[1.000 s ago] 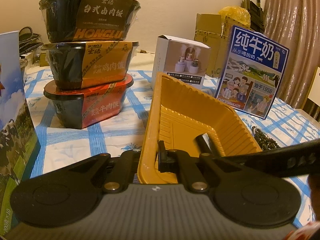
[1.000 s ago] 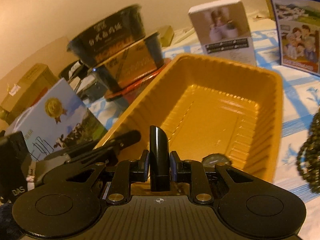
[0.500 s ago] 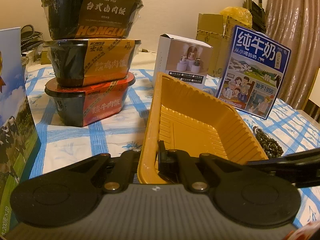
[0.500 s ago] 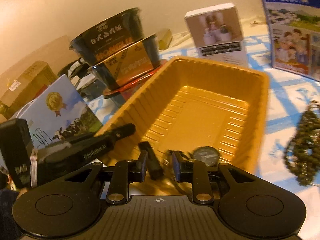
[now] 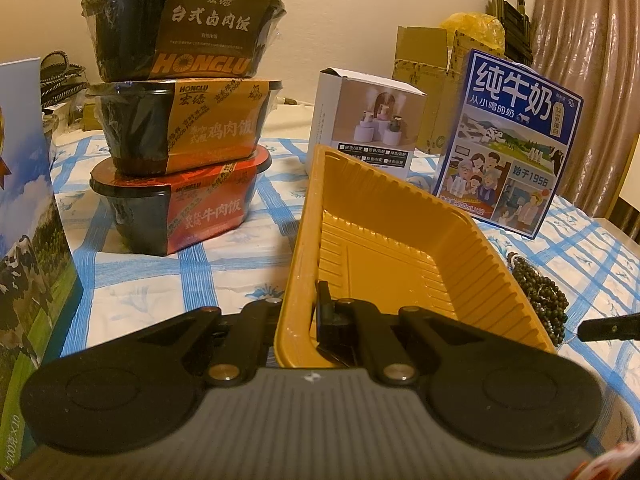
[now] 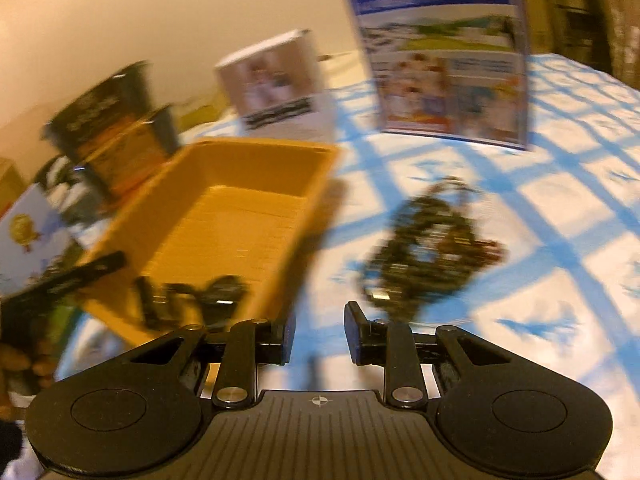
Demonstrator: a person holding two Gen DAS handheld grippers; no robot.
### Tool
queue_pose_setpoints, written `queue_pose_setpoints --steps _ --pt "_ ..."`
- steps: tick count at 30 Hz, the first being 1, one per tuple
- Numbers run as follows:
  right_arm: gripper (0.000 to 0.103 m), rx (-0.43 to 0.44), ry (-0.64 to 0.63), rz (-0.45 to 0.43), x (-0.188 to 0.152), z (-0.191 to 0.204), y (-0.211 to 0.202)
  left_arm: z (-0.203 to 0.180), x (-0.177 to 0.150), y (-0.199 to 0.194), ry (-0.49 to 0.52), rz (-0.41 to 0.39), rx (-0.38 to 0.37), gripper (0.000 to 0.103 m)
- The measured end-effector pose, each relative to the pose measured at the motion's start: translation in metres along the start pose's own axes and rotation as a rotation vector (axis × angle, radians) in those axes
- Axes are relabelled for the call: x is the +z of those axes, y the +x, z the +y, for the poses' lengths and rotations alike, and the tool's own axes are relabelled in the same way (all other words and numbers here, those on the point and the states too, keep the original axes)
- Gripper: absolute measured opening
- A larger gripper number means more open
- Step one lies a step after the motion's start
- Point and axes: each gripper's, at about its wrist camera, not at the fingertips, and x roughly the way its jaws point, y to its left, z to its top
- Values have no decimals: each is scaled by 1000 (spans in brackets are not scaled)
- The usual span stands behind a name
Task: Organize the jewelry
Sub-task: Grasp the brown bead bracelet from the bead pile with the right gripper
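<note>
The left gripper is clamped on the near rim of the yellow tray, one finger outside the wall and one inside, and the tray tilts up off the blue-checked cloth on the bench. The right gripper stands partly open with nothing between its fingers; its jaws have just been opening. It hangs over bare cloth between the tray's right wall and the beaded bracelets, which lie in a dark heap on the cloth, just beside the tray and outside it. The right wrist view is badly smeared, but what looks like a wristwatch lies in the tray's near end.

Toward the far edge of the bench stand a stack of three instant-rice bowls, a small white box and a blue milk carton. Another printed carton stands at the left edge.
</note>
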Motion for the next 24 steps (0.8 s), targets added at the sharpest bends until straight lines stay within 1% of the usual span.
queue_pose_setpoints --steps 5,8,12,19,24 --pt "27 -95 29 -4 -4 -31 -6 0 2 1 7 0 1 4" --pt "27 -122 37 -2 -6 -44 -8 -1 3 1 12 -1 2 4" --pt "27 -147 31 -3 -4 -52 -6 -1 3 2 12 -1 2 4" --pt "27 -195 -25 -10 9 -67 5 -1 4 2 15 -1 3 4" --pt "27 -195 -26 -14 19 -77 16 -1 4 2 16 -1 3 4"
